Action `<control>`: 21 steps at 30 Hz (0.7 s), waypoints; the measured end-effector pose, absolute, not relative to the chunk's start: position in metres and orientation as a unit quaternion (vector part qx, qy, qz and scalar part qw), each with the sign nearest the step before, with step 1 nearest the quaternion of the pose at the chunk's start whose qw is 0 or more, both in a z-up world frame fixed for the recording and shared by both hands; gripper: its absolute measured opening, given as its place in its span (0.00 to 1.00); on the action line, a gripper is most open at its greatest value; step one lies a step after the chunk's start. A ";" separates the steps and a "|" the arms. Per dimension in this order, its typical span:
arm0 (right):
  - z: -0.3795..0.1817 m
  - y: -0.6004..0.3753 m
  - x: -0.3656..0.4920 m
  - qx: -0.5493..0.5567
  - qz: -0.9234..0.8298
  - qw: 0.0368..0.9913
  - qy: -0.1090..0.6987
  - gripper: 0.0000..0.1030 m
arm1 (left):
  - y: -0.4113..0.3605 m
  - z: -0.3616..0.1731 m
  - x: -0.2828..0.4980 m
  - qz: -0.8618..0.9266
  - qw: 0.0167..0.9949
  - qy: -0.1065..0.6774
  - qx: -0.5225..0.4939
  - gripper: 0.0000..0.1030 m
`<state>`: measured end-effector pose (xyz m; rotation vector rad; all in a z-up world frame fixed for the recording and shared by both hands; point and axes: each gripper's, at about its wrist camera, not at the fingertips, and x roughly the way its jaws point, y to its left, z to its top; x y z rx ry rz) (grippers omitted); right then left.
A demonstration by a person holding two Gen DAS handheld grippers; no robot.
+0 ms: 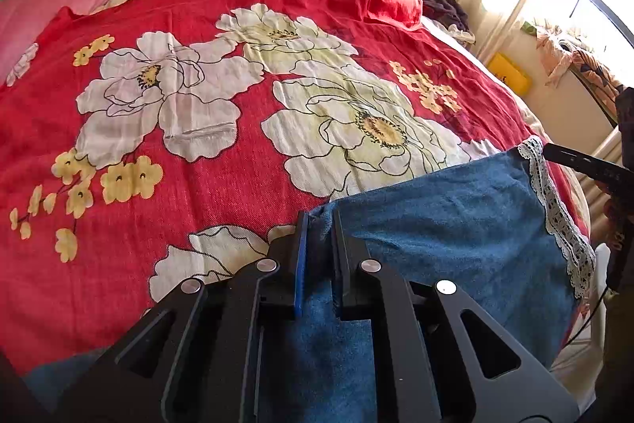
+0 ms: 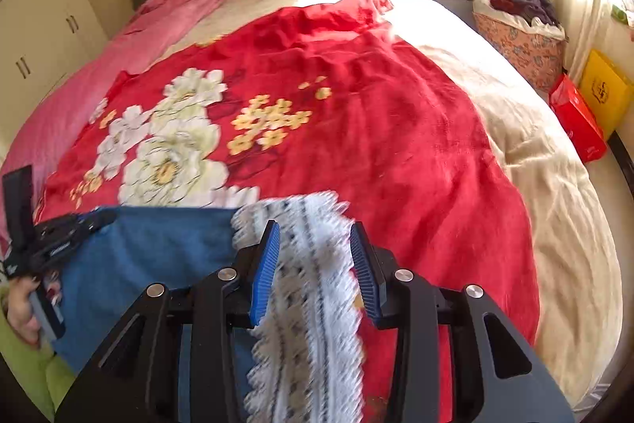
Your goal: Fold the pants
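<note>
Pinching the plain corner of the blue denim pants [image 1: 455,221], the left gripper [image 1: 320,224] is clamped shut on the cloth at the near edge of the bed. The pants lie on the red flowered cotton blanket [image 1: 222,129]. The right gripper [image 2: 315,236] straddles the white lace hem [image 2: 309,288], jaws part open; blur hides whether the pads bite, so probably not yet. Close it on the lace before lifting, then raise both corners evenly.

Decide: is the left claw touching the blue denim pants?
Touching. The left wrist view shows the left claw shut on the edge of the blue denim pants.
</note>
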<state>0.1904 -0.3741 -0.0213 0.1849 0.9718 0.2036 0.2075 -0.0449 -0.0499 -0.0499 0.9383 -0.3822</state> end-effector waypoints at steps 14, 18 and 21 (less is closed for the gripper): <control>-0.006 -0.377 0.170 0.110 0.161 0.896 0.400 0.17 | -0.042 -0.027 0.192 -0.155 0.905 0.397 0.005 0.03; -0.019 -0.379 0.180 0.081 0.136 0.893 0.420 0.17 | -0.040 -0.041 0.203 -0.144 0.896 0.420 0.005 0.03; -0.045 -0.373 0.188 0.065 0.117 0.886 0.443 0.19 | -0.034 -0.051 0.207 -0.136 0.891 0.433 -0.007 0.03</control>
